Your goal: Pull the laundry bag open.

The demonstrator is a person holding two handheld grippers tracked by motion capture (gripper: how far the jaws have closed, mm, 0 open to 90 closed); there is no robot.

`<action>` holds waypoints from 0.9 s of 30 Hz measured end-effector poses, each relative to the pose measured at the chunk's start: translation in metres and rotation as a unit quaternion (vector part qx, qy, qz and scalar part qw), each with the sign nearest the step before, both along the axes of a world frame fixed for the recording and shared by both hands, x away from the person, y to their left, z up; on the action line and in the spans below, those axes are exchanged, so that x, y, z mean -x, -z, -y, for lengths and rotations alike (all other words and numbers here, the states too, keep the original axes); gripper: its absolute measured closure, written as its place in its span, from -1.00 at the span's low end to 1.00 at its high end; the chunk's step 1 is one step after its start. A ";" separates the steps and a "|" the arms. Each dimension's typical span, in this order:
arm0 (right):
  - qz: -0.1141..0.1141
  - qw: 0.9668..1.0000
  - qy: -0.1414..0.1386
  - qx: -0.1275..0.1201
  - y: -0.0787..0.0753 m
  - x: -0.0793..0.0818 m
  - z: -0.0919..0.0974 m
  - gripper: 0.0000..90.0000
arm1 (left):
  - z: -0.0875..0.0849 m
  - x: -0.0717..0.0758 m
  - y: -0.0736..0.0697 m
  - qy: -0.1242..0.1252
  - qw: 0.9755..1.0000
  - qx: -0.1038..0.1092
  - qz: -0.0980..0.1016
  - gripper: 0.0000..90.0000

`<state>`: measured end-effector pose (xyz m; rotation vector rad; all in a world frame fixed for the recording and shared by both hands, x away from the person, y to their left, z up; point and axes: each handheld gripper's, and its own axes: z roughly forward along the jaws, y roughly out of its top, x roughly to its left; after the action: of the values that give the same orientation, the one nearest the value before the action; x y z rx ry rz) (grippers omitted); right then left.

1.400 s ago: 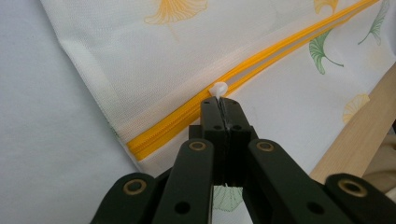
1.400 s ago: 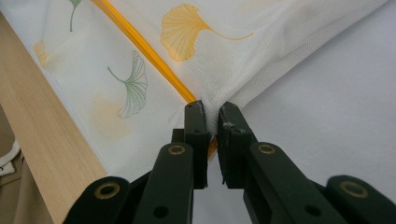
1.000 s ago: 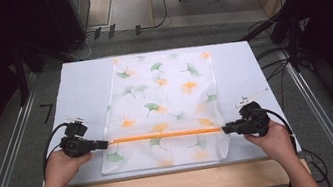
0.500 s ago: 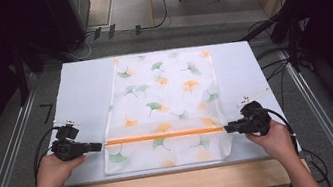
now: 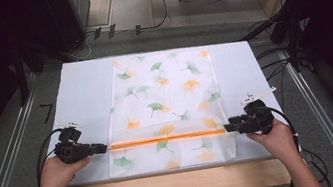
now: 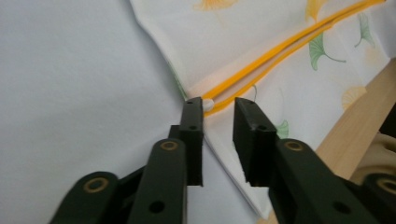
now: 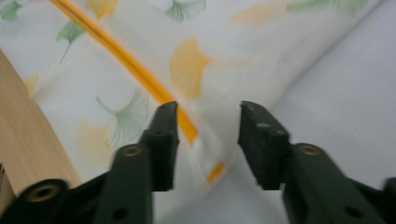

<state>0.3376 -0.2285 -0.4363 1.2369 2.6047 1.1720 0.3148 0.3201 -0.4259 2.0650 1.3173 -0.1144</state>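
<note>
Two black claws sit at the near part of the tabletop [image 5: 77, 87], one at each end of an orange zip strip [image 5: 166, 138] that runs straight across a flat plastic bag [image 5: 165, 98]. At the near edge, a band of pale bare wood [image 5: 179, 185] fronts the smooth white sheet that covers the rest of the surface. The left claw [image 6: 218, 108] has just been opening; its blocky matte jaws stand spread, the strip's end and a small white nub lying between the tips, with no pad pressing on them. The right claw [image 7: 208, 114] has likewise just been opening and stands spread over the other end of the strip, where the thin film puckers into a soft fold. The bag is a translucent, frosted rectangle printed with fan-shaped ginkgo leaves in green and orange; it lies flat in the middle of the tabletop, its short sealed flap nearest the person and its long body stretching away toward the far edge.
</note>
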 end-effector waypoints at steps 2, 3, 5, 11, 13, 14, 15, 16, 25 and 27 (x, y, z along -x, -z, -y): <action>0.014 1.000 -0.002 -0.010 -0.001 0.000 0.000 0.11 | 0.000 0.000 -0.002 0.001 1.000 0.003 0.016 0.47; 0.016 1.000 -0.002 -0.013 -0.001 0.000 0.000 0.07 | 0.000 0.000 -0.002 0.002 1.000 0.003 0.023 0.42; 0.018 1.000 0.000 -0.014 -0.002 0.000 0.000 0.04 | 0.000 0.000 -0.002 0.002 0.999 0.003 0.033 0.32; 0.031 0.999 0.004 -0.025 -0.005 0.000 0.001 0.02 | 0.002 0.004 -0.007 0.011 0.994 -0.011 0.112 0.04; 0.040 0.999 0.001 -0.029 -0.006 0.000 0.003 -0.01 | 0.002 0.002 -0.007 0.011 0.992 -0.015 0.126 -0.01; 0.045 0.999 0.001 -0.030 -0.006 -0.001 0.004 -0.04 | 0.001 0.001 -0.007 0.012 0.992 -0.014 0.129 -0.03; 0.057 0.998 0.001 -0.029 -0.005 -0.001 0.007 -0.10 | -0.001 0.000 -0.007 0.009 0.991 -0.015 0.132 -0.05; 0.065 0.997 0.001 -0.027 -0.004 -0.001 0.010 -0.14 | -0.002 -0.001 -0.007 0.005 0.991 -0.013 0.134 -0.06; 0.107 0.993 0.051 -0.020 0.001 -0.004 0.035 -0.32 | -0.019 -0.006 -0.008 -0.037 0.986 -0.019 0.161 -0.13; 0.109 0.992 0.063 -0.017 0.003 -0.005 0.041 -0.34 | -0.023 -0.007 -0.009 -0.047 0.984 -0.014 0.171 -0.13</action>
<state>0.3430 -0.2698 -0.4391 1.1842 2.3245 1.2551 0.3214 0.3428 -0.4164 1.9357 1.2018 0.2898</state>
